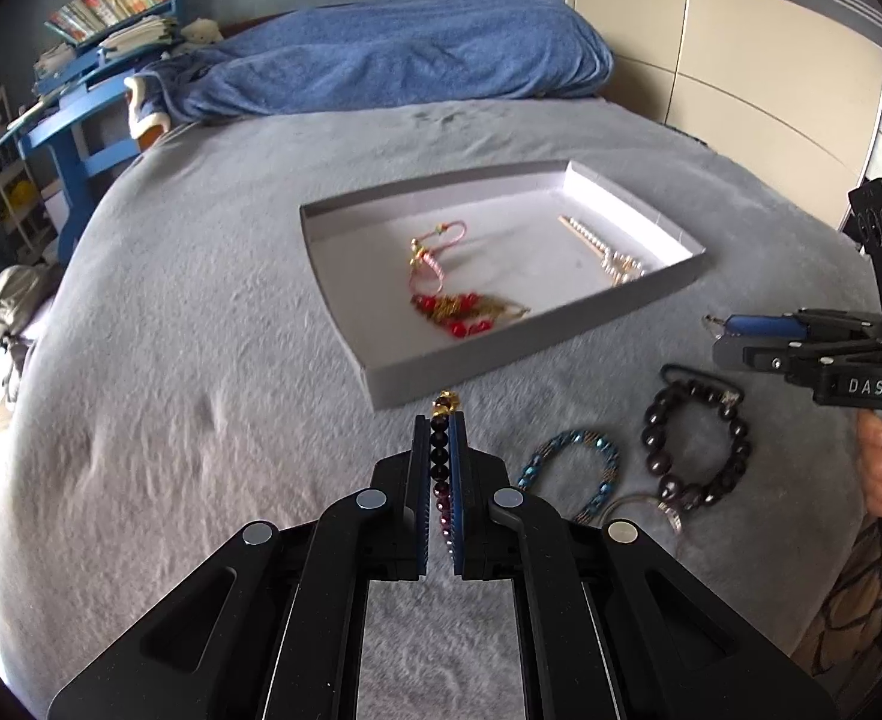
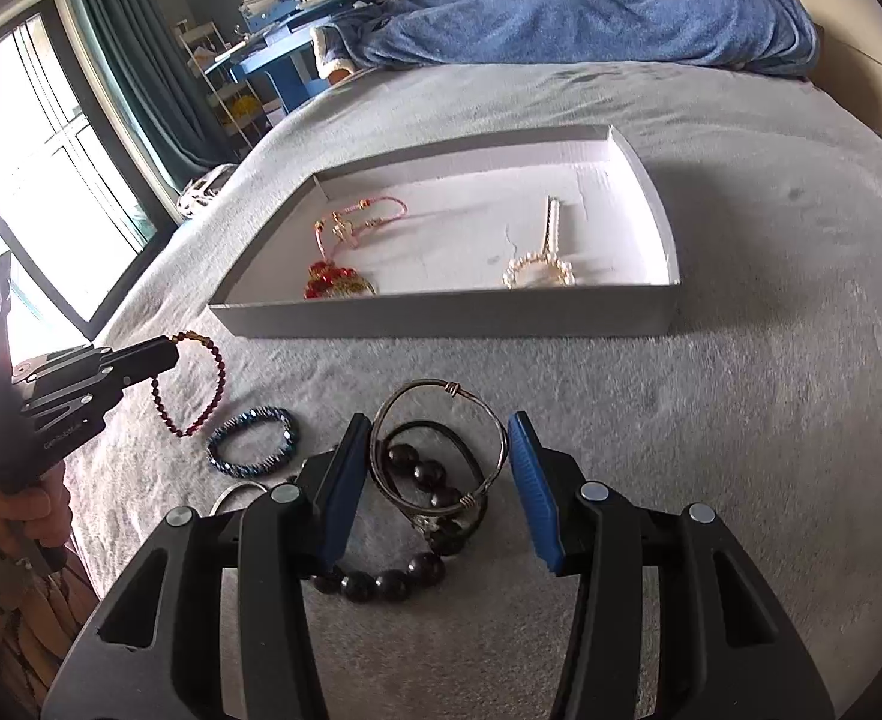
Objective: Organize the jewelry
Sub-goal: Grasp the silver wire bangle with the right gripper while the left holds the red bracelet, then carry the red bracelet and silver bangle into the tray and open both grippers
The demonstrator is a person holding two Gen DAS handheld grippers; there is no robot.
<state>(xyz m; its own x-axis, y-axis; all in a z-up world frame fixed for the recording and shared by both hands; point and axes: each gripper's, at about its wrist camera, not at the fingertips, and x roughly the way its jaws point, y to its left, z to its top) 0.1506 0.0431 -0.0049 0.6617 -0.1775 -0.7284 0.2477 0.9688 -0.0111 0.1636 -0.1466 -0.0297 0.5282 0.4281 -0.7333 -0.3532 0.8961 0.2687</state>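
My left gripper (image 1: pixel 439 420) is shut on a dark red beaded bracelet (image 1: pixel 439 468) with a gold bead at its top. It hangs as a loop from the jaws above the grey blanket in the right wrist view (image 2: pixel 201 384), in front of the grey tray (image 1: pixel 381 387). My right gripper (image 2: pixel 438 417) holds a silver wire bangle (image 2: pixel 441 387) across its width, both pads against the rim. Under it lies a dark round-bead bracelet (image 2: pixel 381 585). A blue beaded bracelet (image 2: pixel 249 438) lies to the left.
The tray (image 2: pixel 441 315) holds a pink cord bracelet (image 2: pixel 363 219), a red and gold piece (image 2: pixel 336 282) and a pearl piece (image 2: pixel 540 267). A second silver ring (image 1: pixel 639 504) lies by the dark beads. A blue blanket (image 1: pixel 393 54) lies beyond, shelves at far left.
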